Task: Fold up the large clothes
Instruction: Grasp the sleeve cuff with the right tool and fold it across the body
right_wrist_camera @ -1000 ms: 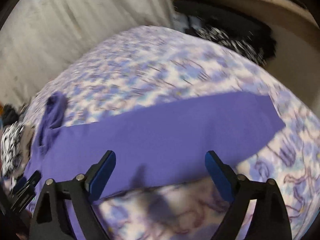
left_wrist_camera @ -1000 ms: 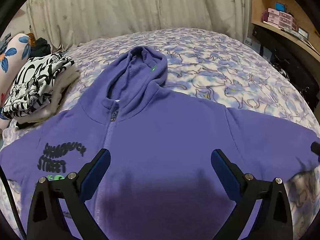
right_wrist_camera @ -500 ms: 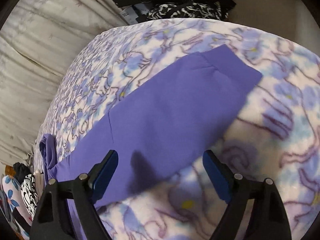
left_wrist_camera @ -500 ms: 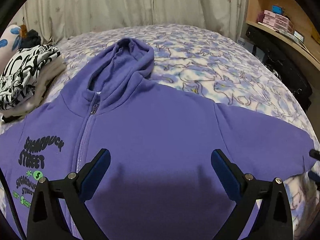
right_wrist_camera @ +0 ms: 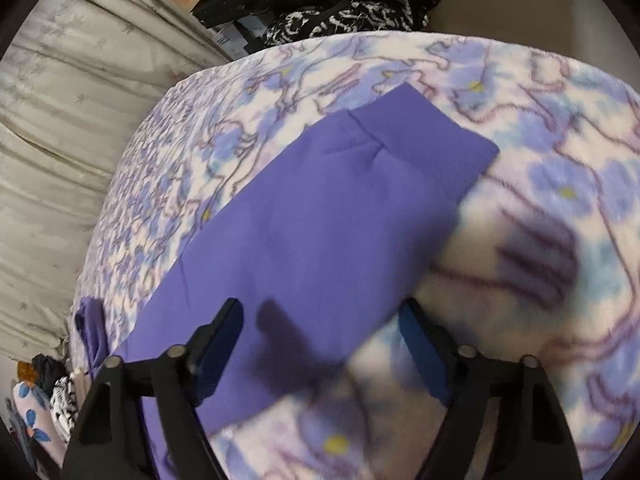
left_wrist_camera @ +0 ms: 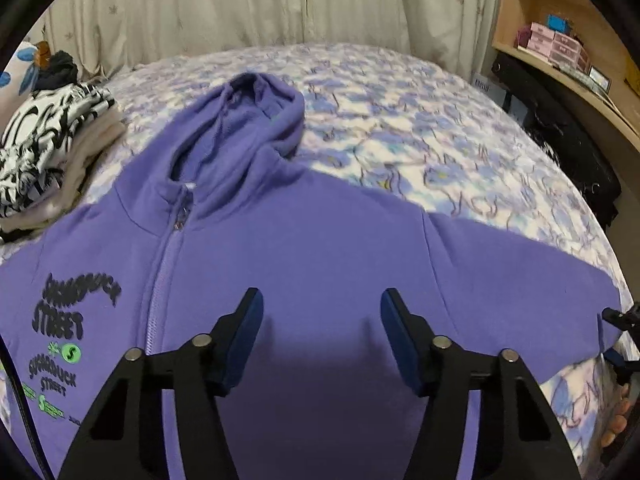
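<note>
A purple zip hoodie (left_wrist_camera: 304,248) lies flat, front up, on the bed, hood toward the curtain, with black and green print on its left chest. My left gripper (left_wrist_camera: 322,312) is open and empty, hovering over the hoodie's chest. My right gripper (right_wrist_camera: 320,328) is open and empty, low over the lower edge of the hoodie's outstretched sleeve (right_wrist_camera: 320,216), whose cuff (right_wrist_camera: 424,136) points away. The right gripper also shows at the right edge of the left wrist view (left_wrist_camera: 622,336).
The bed has a blue floral blanket (left_wrist_camera: 420,120). A stack of folded clothes (left_wrist_camera: 48,148) sits at the left. A curtain (left_wrist_camera: 248,4) hangs behind. A wooden shelf with boxes (left_wrist_camera: 560,44) and dark bags (left_wrist_camera: 568,152) stand at the right.
My left gripper's jaws have narrowed a little and it has shifted slightly. My right gripper has swung along the sleeve and dropped closer to it.
</note>
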The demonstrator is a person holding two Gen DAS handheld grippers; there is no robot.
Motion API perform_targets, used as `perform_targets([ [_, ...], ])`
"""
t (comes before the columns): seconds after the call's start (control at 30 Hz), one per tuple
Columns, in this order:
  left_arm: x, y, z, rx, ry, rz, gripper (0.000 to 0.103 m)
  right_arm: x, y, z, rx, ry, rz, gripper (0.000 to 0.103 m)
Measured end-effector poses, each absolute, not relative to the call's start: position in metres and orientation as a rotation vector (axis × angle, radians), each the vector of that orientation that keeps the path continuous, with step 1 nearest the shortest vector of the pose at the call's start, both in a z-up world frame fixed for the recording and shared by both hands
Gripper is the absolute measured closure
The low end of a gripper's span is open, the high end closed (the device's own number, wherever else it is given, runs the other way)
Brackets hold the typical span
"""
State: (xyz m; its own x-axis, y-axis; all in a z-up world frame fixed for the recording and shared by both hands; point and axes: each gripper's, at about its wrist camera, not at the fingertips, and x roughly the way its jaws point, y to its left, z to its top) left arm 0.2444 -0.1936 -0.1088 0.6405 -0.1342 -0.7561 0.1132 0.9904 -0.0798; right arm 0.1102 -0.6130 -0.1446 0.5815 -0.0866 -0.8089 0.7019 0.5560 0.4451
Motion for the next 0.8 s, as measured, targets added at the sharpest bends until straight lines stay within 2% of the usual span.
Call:
perform_targets([
  [0.07,0.244,-0.194,-0.104,-0.009,0.851,-0.132,0.055,0.119,-0.618,-0.145,0.836,0.839,-0.558,0.059],
  [0.1,0.243,-0.194,-0.102,0.014,0.846,-0.126,0.059,0.122,-0.620,-0.144,0.836,0.837,-0.553,0.066],
  [0.13,0.243,-0.194,-0.100,0.025,0.845,-0.126,0.064,0.125,-0.621,-0.140,0.852,0.821,-0.523,0.085],
  [0.17,0.242,-0.192,-0.099,0.033,0.845,-0.128,0.064,0.127,-0.619,-0.134,0.860,0.799,-0.497,0.093],
  [0.37,0.229,-0.165,-0.083,0.012,0.819,-0.123,0.064,0.145,-0.533,-0.035,0.581,0.565,-0.260,0.093],
  [0.5,0.218,-0.124,-0.077,-0.043,0.828,-0.070,0.065,0.169,-0.438,0.006,0.404,0.542,-0.030,0.093],
  [0.6,0.213,-0.093,-0.083,-0.092,0.860,-0.040,0.065,0.187,-0.363,-0.001,0.305,0.620,0.136,0.089],
  [0.7,0.208,-0.057,-0.100,-0.135,0.919,-0.024,0.064,0.200,-0.294,-0.043,0.192,0.779,0.222,0.086],
  [0.77,0.207,-0.047,-0.113,-0.142,0.960,-0.027,0.064,0.205,-0.262,-0.078,0.142,0.909,0.265,0.071],
  [0.8,0.206,-0.040,-0.120,-0.151,0.983,-0.032,0.064,0.205,-0.249,-0.098,0.120,0.968,0.283,0.070],
])
